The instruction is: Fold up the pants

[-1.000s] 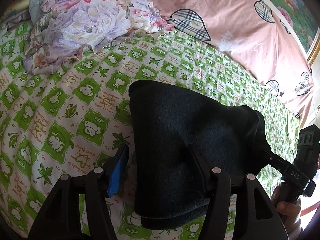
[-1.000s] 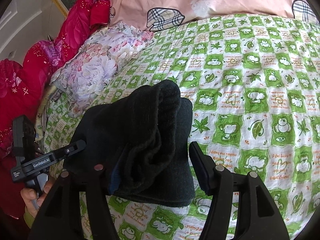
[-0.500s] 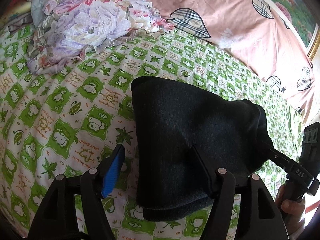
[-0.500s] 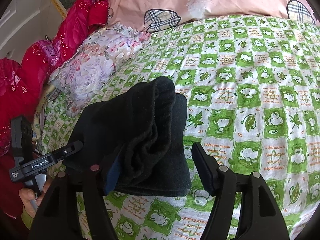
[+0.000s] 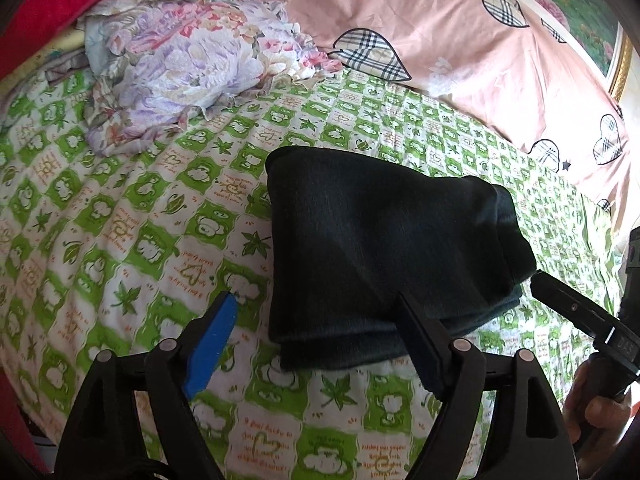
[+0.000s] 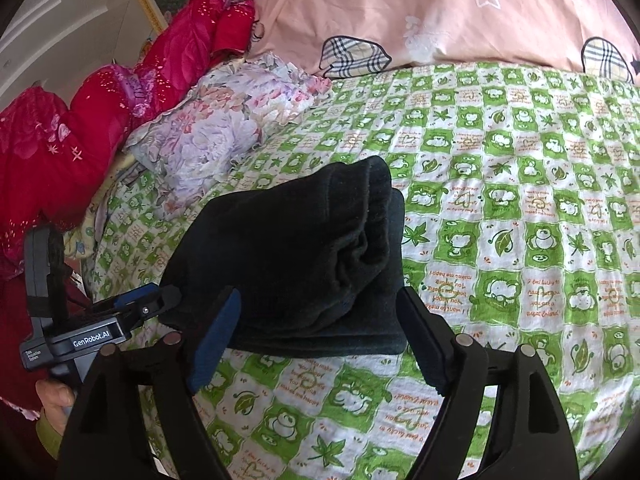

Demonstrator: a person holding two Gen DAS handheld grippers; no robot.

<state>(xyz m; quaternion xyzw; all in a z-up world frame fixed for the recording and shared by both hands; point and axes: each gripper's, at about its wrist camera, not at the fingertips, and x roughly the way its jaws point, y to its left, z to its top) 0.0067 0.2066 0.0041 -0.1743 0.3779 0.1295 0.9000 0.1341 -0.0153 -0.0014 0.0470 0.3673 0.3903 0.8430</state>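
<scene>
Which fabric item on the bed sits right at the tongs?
The dark folded pants, lying flat on the green checked sheet. The floral bundle and pink plaid-heart pillow lie farther back.

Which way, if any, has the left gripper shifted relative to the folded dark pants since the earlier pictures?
Yes. The left gripper has backed away from the pants lying on the green sheet; its jaws have just been opening, no longer clamping cloth.

**Soft cloth, matt plastic**

The folded pants (image 5: pixel 384 256) are dark, matt, fleecy cloth (slightly napped) on a thin, crinkled printed cotton bedsheet (image 5: pixel 120 240). Beyond the pants, a smooth pink duvet cover (image 5: pixel 440 40). Left gripper (image 5: pixel 320 340) fingers: matt black plastic, blue pad.
</scene>
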